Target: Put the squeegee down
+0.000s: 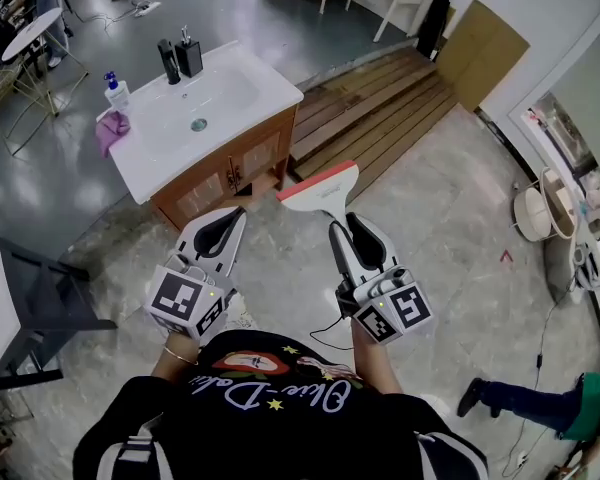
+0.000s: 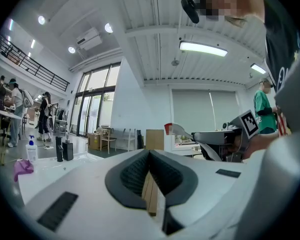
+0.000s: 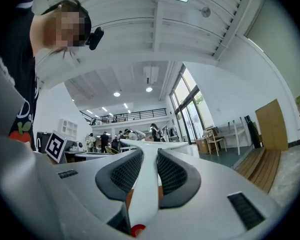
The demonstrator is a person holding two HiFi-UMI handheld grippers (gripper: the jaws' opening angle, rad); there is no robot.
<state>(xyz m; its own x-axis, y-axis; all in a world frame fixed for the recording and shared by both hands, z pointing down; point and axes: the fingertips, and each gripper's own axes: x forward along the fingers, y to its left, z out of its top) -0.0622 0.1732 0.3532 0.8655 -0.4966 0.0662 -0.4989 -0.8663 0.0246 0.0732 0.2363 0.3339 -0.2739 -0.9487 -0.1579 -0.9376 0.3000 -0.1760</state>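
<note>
The squeegee (image 1: 321, 184) is white with a red-edged blade, and its handle runs back between the jaws of my right gripper (image 1: 340, 226), which is shut on it. In the right gripper view the white handle (image 3: 144, 184) fills the gap between the dark pads, and the blade spreads out ahead. My left gripper (image 1: 236, 214) is held level beside it, jaws shut with nothing in them; in the left gripper view the pads (image 2: 135, 171) meet in a line. From there the squeegee (image 2: 178, 129) shows off to the right. Both grippers hover in the air above the floor.
A white washbasin (image 1: 195, 103) on a wooden cabinet stands ahead to the left, with a soap bottle (image 1: 116, 93), a purple cloth (image 1: 111, 128) and two black dispensers (image 1: 179, 59). Wooden steps (image 1: 380, 108) lie ahead to the right. A dark table (image 1: 20, 298) is at the left.
</note>
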